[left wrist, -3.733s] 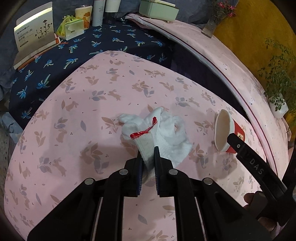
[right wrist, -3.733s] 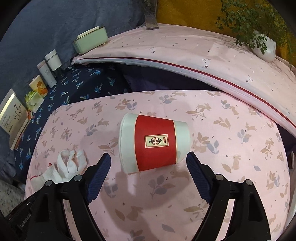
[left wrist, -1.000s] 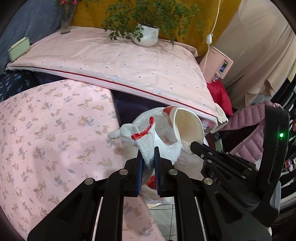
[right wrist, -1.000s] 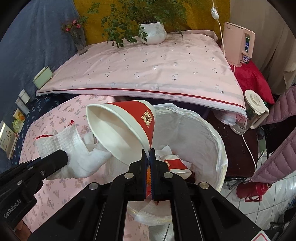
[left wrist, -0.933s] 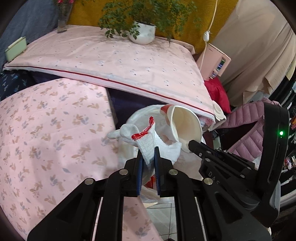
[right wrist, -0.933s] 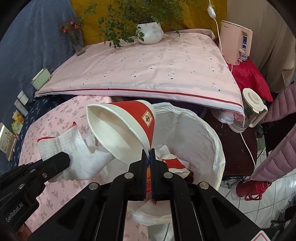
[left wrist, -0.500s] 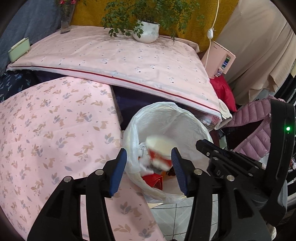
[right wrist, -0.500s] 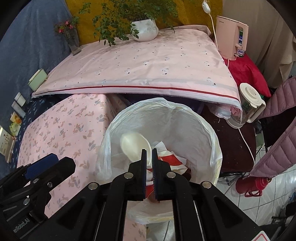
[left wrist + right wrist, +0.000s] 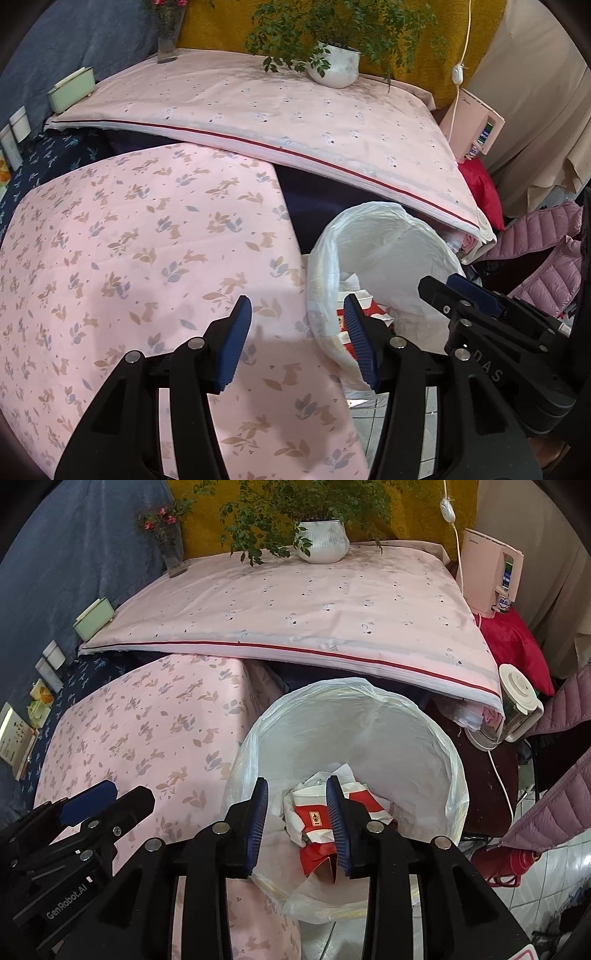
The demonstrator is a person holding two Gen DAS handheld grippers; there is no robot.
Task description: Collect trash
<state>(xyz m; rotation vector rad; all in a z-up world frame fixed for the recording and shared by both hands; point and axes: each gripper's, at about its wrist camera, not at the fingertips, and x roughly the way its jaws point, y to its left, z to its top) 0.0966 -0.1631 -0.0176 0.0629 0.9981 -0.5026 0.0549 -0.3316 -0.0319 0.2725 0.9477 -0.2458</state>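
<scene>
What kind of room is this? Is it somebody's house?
Probably a lived-in room at home. There are cloth-covered tables, a potted plant and a bin lined with a plastic bag. A pink puffy jacket hangs nearby too.

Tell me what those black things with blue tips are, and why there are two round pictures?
They are tongs that a person holds, one in each hand. Each carries a small camera looking along its fingers, so you get two round pictures. One shows the left tongs above a pink rabbit-print cloth. The other shows the right tongs above a bin with a white bag. Both tongs have just been opening and hold nothing. Down in the bin lies a crushed red and white paper cup among white scraps. No trash shows on the cloth.
</scene>
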